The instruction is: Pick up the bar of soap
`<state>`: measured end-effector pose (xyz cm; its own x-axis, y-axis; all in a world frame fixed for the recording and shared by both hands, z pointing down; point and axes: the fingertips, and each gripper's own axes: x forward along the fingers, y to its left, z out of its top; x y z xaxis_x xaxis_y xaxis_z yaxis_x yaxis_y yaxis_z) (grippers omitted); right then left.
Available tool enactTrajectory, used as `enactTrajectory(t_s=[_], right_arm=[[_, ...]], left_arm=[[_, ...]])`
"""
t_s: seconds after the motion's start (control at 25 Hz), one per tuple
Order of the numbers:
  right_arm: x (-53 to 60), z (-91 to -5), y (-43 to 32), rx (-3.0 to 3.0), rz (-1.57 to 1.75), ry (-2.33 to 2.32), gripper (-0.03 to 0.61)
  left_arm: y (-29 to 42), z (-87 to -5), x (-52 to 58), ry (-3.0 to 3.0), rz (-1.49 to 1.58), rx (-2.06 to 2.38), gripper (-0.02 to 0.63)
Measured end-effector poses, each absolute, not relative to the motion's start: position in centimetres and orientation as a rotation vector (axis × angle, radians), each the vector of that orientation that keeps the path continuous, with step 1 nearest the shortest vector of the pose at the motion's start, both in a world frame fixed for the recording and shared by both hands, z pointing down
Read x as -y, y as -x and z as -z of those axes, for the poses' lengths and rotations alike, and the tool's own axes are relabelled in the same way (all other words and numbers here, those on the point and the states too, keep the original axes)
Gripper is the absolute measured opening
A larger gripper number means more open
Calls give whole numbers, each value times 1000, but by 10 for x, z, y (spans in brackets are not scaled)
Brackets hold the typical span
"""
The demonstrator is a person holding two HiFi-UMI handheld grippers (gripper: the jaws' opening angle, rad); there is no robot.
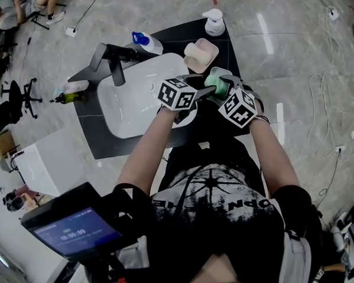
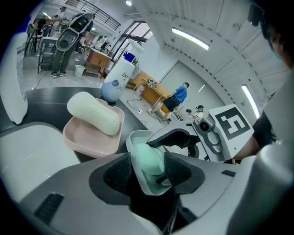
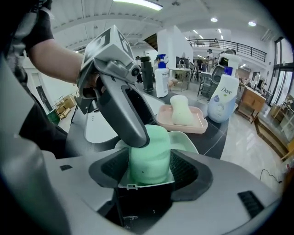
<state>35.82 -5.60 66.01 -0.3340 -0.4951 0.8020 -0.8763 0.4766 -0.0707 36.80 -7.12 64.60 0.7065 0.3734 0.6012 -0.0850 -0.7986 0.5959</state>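
A mint-green bar of soap (image 1: 217, 86) (image 2: 149, 161) (image 3: 149, 153) lies in a pale green dish (image 2: 137, 138) (image 3: 186, 140) on the dark counter, right of the sink. Both grippers meet over it. In the left gripper view, my left gripper (image 2: 149, 170) is open, its pads on either side of the dish's near end and the soap. My right gripper (image 3: 149, 169) is open too, with the soap standing between its pads and almost filling the gap. One finger of my left gripper (image 3: 120, 108) crosses the soap's top left corner in the right gripper view.
A pink dish (image 1: 192, 64) (image 2: 87, 137) with a pale bar (image 2: 94, 113) (image 3: 182, 110) sits just behind. Beyond it stand a Dove bottle (image 1: 147, 43) (image 3: 223, 98) and a white pump bottle (image 1: 214, 22). The white basin (image 1: 133, 102) with its black faucet (image 1: 115, 63) lies to the left.
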Motion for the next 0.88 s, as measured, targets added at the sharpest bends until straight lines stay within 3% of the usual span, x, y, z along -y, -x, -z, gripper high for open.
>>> enactTrajectory(t_s=[0.64, 0.88], right_arm=[[58, -653, -354, 1986, -463, -1009, 278], [61, -652, -352, 1979, -403, -1022, 278]], left_arm=[[-373, -648, 62, -2276, -1012, -226, 215], [-371, -644, 63, -2319, -1006, -219, 179]])
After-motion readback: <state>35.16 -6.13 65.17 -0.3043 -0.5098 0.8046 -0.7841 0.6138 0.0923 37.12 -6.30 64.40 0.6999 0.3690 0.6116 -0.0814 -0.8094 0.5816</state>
